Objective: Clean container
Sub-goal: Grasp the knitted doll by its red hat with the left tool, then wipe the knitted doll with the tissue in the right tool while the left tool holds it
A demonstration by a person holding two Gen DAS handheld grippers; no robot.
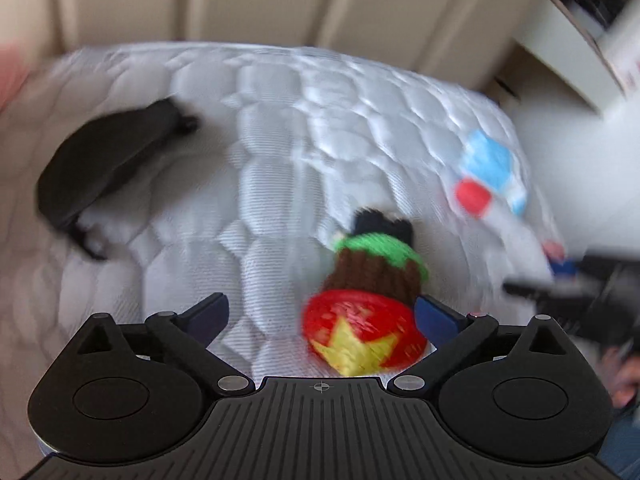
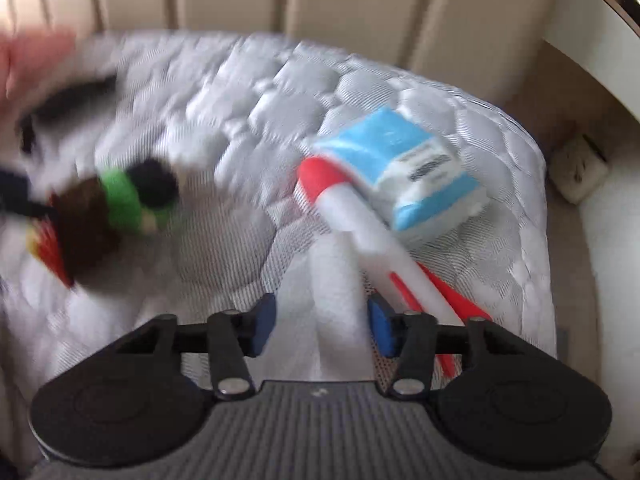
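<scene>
Left hand-held gripper [image 1: 322, 320] stands wide open over the mattress [image 1: 280, 140], nothing clamped. The knitted container [image 1: 372, 300], with brown body, green band and red base with yellow star, lies on its side at 1 o'clock of the gripper's centre, its red base just beside the right finger; contact unclear in the blur. A black pouch [image 1: 108, 168] lies well apart at 10 o'clock.

Right hand-held gripper [image 2: 322, 330] is about half open, with a white tube-like piece between the fingers; I cannot tell if the pads press on it. The red-and-white roller tool [image 2: 360, 224] runs from 12 to 2 o'clock, touching a blue-and-white pack [image 2: 404, 172]. From this side the container sits at 10 o'clock, well apart.

Likely step: pick up the tool and steady the container. To do it well, clamp the handle squarely, then close the left fingers around the soft body gently so it doesn't squash or roll.
</scene>
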